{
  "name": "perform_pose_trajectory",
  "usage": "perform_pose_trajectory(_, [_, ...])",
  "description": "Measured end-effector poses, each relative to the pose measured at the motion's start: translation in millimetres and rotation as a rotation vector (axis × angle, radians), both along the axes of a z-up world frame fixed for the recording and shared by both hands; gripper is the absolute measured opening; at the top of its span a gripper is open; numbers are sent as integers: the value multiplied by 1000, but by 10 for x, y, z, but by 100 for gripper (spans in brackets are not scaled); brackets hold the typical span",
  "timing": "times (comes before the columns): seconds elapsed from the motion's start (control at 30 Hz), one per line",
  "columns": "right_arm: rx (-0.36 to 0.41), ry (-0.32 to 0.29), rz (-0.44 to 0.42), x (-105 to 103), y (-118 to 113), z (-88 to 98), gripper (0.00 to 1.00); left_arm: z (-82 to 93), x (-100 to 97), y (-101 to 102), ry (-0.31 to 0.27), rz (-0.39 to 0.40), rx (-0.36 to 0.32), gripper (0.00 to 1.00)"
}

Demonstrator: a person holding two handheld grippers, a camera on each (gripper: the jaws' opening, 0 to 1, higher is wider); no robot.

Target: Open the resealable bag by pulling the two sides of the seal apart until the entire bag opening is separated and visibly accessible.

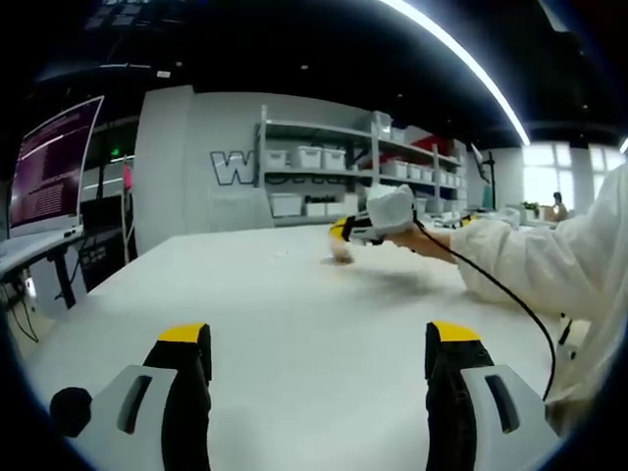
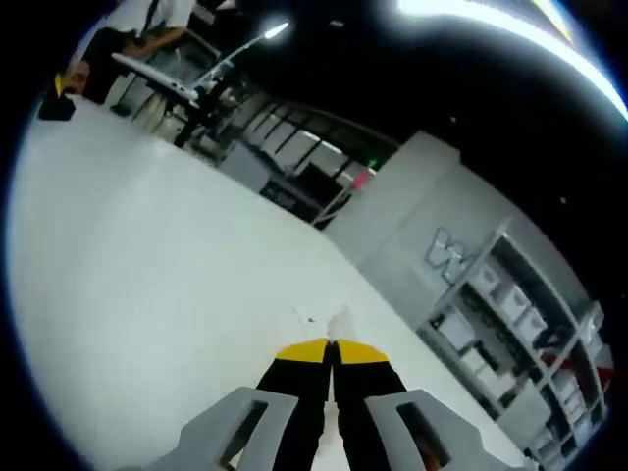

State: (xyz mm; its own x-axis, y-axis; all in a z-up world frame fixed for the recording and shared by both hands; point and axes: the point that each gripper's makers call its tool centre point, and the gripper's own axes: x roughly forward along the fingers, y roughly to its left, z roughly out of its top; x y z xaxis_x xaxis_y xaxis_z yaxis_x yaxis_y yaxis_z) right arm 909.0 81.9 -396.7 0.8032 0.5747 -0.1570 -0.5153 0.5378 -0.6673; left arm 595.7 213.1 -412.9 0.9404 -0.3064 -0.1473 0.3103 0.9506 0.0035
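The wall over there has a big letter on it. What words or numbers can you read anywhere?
"W" on the grey wall; the rest is hidden behind the shelf.
Monitor: lines of text, too small to read.
Green sign: too blurred to read.

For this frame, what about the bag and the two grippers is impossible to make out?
- Bag: in the right gripper view, only a pale scrap shows beyond the closed tips of the right gripper; the seal's state is unreadable.
- Bag in the left gripper view: too small and blurred, half hidden by the right gripper.
- Whether the right gripper actually pinches it: cannot tell.
- Left gripper: open; lower body cut off by the edge.
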Motion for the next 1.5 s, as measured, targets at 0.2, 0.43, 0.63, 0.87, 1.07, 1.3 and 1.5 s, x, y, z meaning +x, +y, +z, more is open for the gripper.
perform_pose_trajectory(0.2, [15,2,-4,-5,-19,12,0,16,-11,14,-5,6,1,90])
perform_pose_trajectory(0.43, [19,-20,-8,4,-39,100,0,21,-7,22,-9,8,1,90])
perform_pose_trajectory(0.63, [28,-33,-8,21,-49,173,0,2,10,-20,-3,-7,-1,89])
perform_pose_trajectory(0.87, [34,-50,-14,18,-83,246,0,8,8,-13,-2,-4,2,89])
perform_pose_trajectory(1.07, [67,-60,-24,27,-163,382,0,20,5,-31,-3,-9,1,89])
perform_pose_trajectory(1.3, [80,-69,-28,-7,-185,445,0,40,4,-40,-7,-10,1,89])
perform_pose_trajectory(1.5, [72,-93,-28,-21,-182,530,0,41,3,-17,-5,-5,0,89])
